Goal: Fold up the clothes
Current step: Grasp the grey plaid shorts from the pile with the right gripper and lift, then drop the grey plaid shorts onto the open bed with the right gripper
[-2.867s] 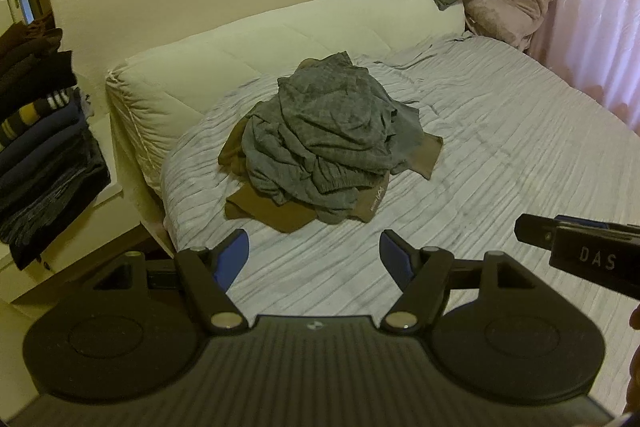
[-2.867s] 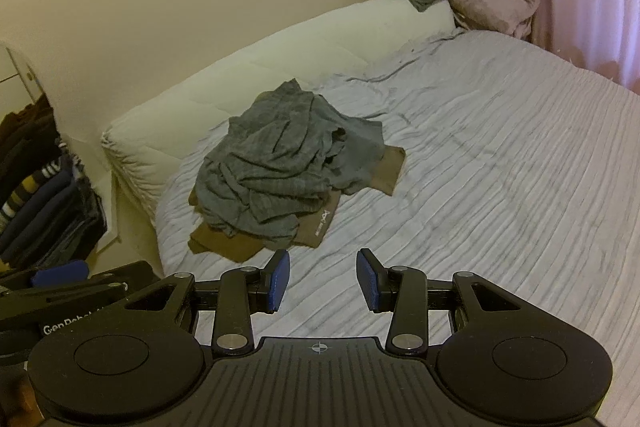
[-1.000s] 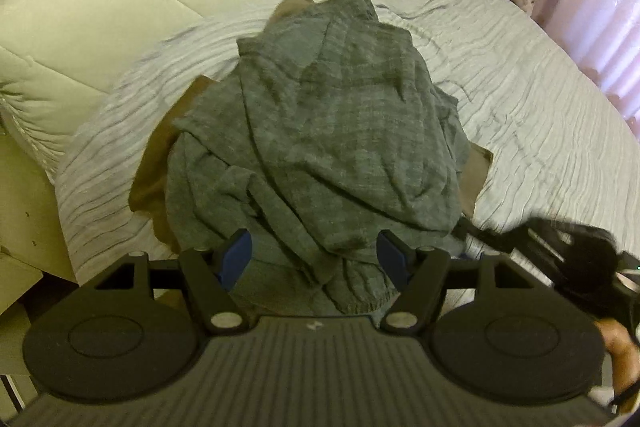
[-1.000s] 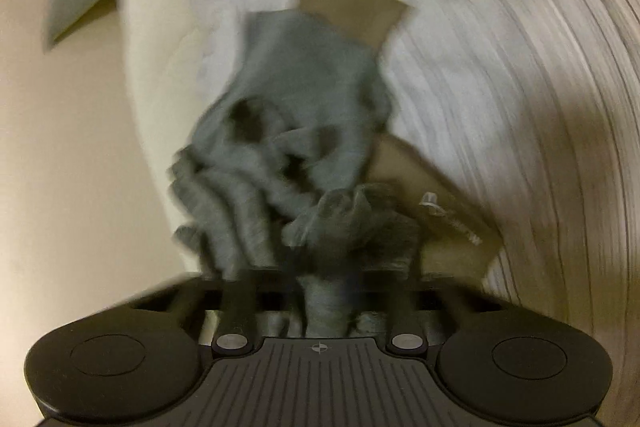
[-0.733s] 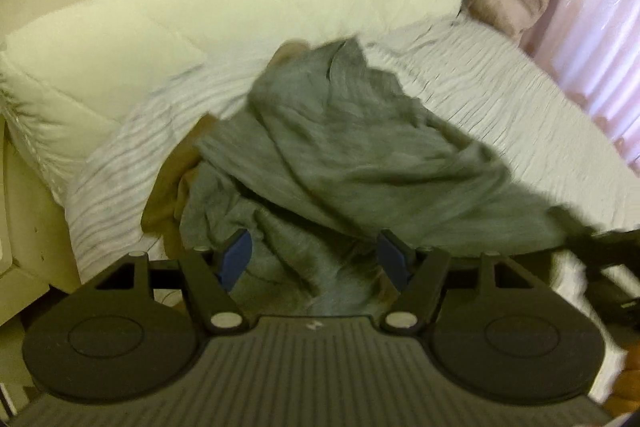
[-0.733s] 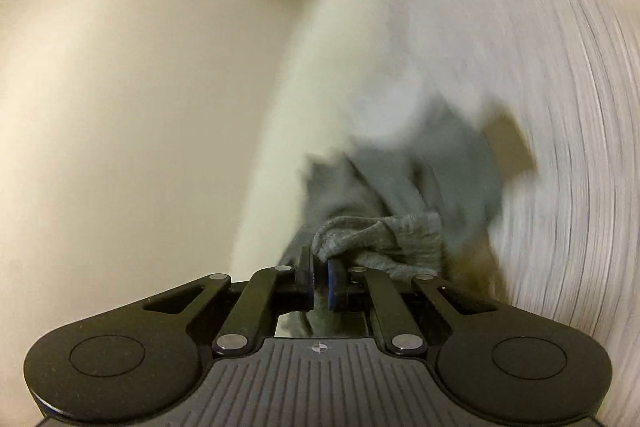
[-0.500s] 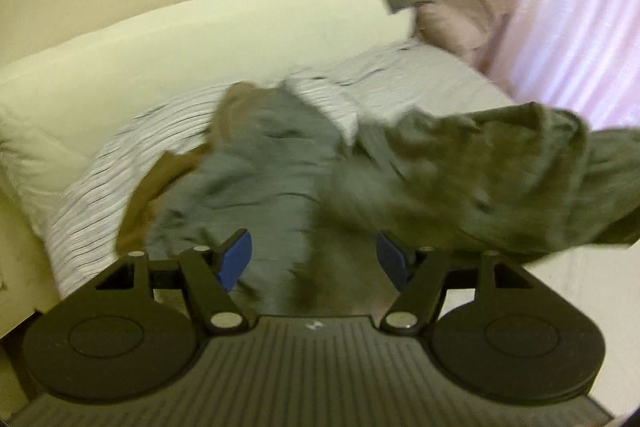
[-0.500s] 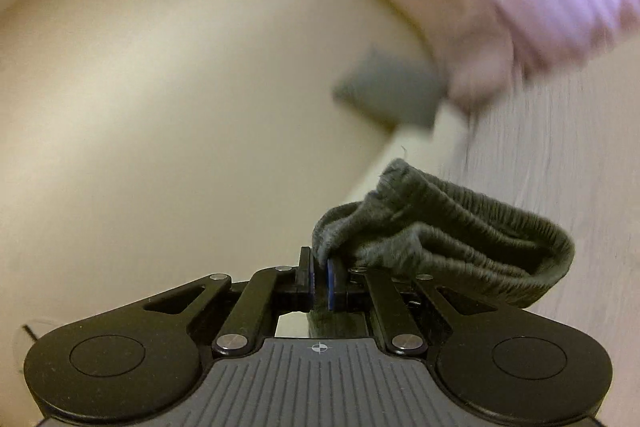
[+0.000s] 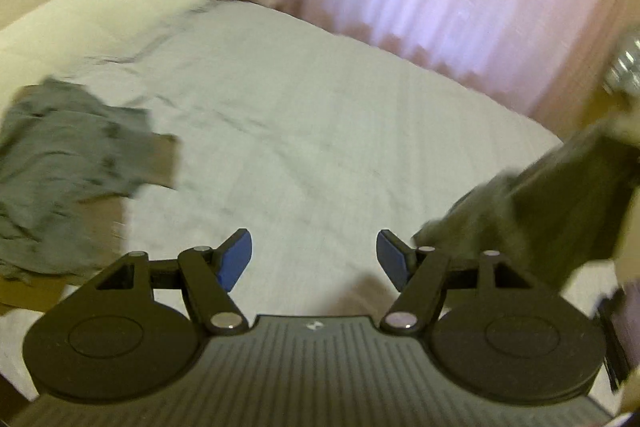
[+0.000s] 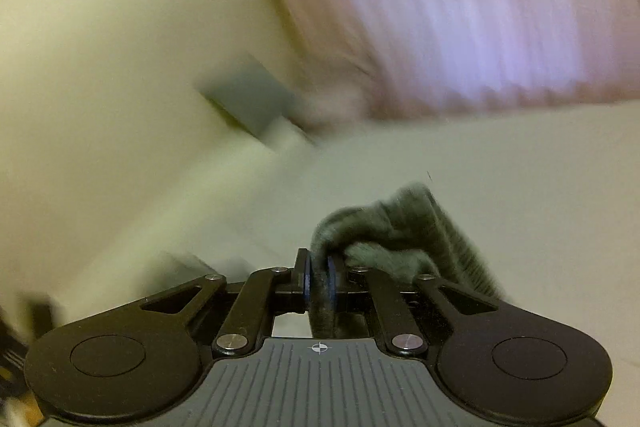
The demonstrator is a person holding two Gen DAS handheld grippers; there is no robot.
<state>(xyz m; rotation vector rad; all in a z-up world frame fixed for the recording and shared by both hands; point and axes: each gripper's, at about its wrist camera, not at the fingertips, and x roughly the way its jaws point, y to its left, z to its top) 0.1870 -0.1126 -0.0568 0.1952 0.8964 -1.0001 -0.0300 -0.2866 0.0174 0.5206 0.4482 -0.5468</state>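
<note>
**A:** What had changed over the last second?

**B:** The right gripper [image 10: 318, 277] had pulled 1 grey garment [image 10: 404, 231] off the heap and carried it up and away. A second earlier it was pinching cloth right at the pile; by this moment it was over the bare part of the bed [image 9: 320, 131], with the pink curtain [image 10: 500, 7] behind it.

**A:** Was it holding on?

**B:** A fold of the garment sat between its blue pads, which looked only slightly apart, and the jaws were opening. In the left wrist view the same grey cloth [image 9: 560, 195] hung at the right edge, blurred.

**A:** And the left gripper [image 9: 314, 259]?

**B:** Its jaws stood wide apart with nothing between them, and it had swung from the pile towards the clear sheet.

**A:** Where was the rest of the laundry?

**B:** The pile [image 9: 68, 163] lay at the left of the bed, grey cloth on top of a brown piece.

**A:** What did that mean for the folding?

**B:** I judged 1 item was separated and about to be released onto the open sheet, ready for spreading. No fold had been made yet.
</note>
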